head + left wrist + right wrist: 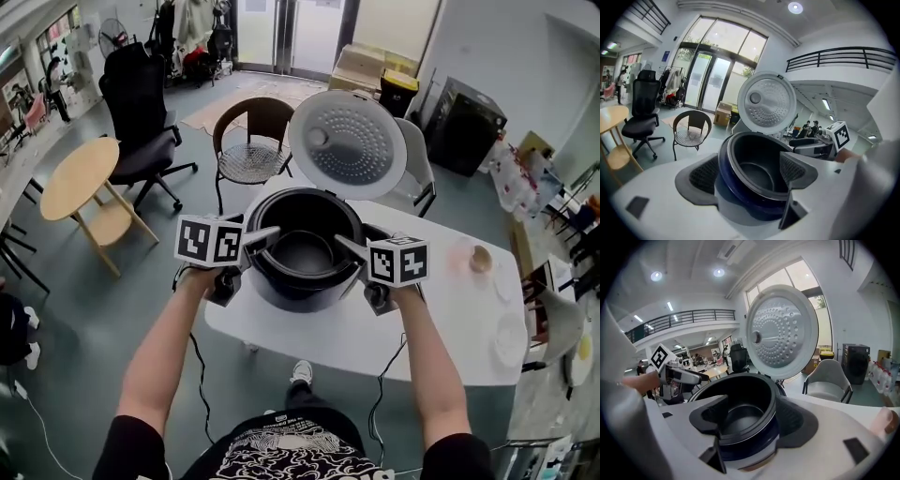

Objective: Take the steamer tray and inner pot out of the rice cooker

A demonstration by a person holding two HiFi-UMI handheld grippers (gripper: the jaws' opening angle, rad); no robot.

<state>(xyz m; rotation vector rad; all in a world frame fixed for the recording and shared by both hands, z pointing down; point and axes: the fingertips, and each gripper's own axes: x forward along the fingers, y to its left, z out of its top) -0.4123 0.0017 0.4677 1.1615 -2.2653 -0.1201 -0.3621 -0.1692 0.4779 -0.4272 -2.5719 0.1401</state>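
The dark rice cooker (302,292) stands on the white table (441,323) with its white lid (347,143) tipped up behind. A black insert (305,251) fills its mouth and steps down to a smaller floor; I cannot tell the tray from the pot. My left gripper (265,238) reaches in from the left and is open. In the left gripper view the left gripper (750,164) has one jaw outside the cooker wall and one inside the insert (754,171). My right gripper (345,246) comes from the right. The right gripper (754,413) straddles the opposite rim (740,380) and is open.
A small cup (481,258) and pale plates (511,339) sit at the table's right end. A wicker chair (251,141) and a white chair (419,173) stand behind the table. A round wooden table (80,178) and an office chair (141,112) stand at the left. Cables hang off the front edge.
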